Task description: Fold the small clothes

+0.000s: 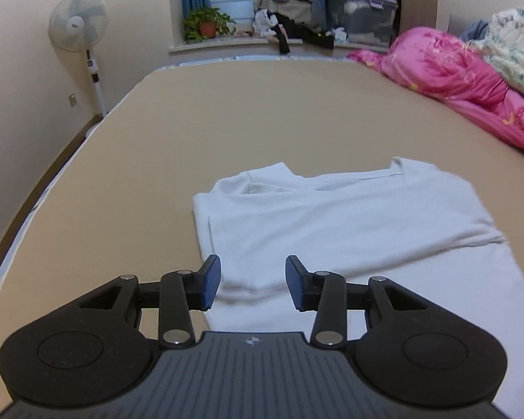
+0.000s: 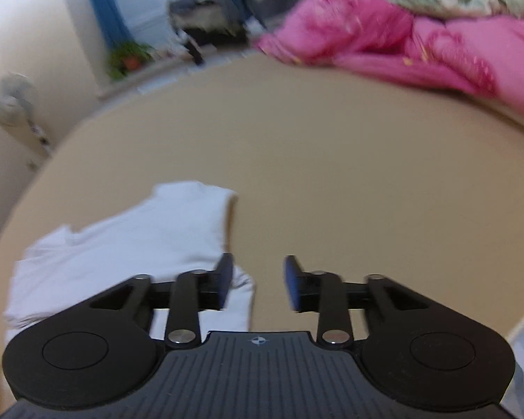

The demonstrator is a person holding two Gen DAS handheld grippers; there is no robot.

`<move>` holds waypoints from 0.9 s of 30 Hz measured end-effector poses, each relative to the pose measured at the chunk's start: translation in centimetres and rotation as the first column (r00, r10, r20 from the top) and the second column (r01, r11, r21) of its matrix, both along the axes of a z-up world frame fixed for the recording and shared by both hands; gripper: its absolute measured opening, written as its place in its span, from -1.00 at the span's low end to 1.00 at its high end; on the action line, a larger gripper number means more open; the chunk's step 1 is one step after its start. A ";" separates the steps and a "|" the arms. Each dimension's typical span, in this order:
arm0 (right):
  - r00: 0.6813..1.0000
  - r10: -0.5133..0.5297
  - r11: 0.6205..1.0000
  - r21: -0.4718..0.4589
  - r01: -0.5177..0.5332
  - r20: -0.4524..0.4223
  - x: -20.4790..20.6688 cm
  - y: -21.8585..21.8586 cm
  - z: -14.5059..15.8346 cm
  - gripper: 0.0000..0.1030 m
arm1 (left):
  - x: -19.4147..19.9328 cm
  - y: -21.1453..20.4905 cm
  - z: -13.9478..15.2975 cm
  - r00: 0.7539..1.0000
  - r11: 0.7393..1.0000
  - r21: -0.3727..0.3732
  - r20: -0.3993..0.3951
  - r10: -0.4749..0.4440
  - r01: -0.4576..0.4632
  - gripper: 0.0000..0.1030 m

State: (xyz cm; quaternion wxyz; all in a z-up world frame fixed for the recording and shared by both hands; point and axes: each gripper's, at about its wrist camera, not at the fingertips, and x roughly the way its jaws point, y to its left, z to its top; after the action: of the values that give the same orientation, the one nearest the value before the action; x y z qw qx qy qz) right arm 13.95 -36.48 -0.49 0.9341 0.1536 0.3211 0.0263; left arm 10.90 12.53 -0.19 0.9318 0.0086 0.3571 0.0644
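A white garment [image 1: 349,216] lies partly folded on the tan bed sheet [image 1: 262,111], its sides turned in over the middle. My left gripper [image 1: 253,281] hovers over the garment's near left part, jaws open, nothing between the blue pads. In the right wrist view the same white garment [image 2: 139,244] lies to the lower left on the tan sheet [image 2: 332,157]. My right gripper [image 2: 258,281] stands open just past the garment's right edge, with only sheet showing between its fingers. That view is blurred.
A pink quilt [image 1: 464,80] and a pale floral blanket [image 1: 513,42] are heaped along the bed's right side. Beyond the far edge are a standing fan [image 1: 78,24], a potted plant [image 1: 208,24], piled clothes and a grey storage bin [image 1: 361,17] on the window ledge.
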 end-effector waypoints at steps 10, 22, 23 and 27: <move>0.997 0.062 0.994 0.090 -0.057 -0.055 -9.6 0.0 -2.2 -0.10 | -13.7 -0.6 -1.9 0.985 0.990 -0.062 -0.125 0.120 -0.129 -0.12; 0.961 0.065 0.992 0.118 -0.034 -0.267 -11.3 -2.2 -5.9 -0.10 | -17.9 3.7 -6.6 0.899 0.929 -0.228 -0.396 0.185 -0.292 -0.13; 0.959 0.058 0.992 0.121 -0.025 -0.279 -11.4 -2.4 -6.2 -0.10 | -18.0 3.9 -6.9 0.892 0.921 -0.251 -0.416 0.176 -0.299 -0.13; 0.939 0.078 0.988 0.154 -0.027 -0.336 -11.1 -2.3 -7.4 -0.10 | -18.3 3.0 -7.6 0.872 0.924 -0.232 -0.459 0.171 -0.304 -0.13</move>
State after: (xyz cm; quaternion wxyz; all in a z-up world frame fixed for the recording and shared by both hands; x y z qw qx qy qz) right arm 2.83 -38.81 -7.91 0.8495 0.2158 0.4791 0.0478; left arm -7.41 15.56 -7.81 0.8051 -0.1619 0.5575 0.1218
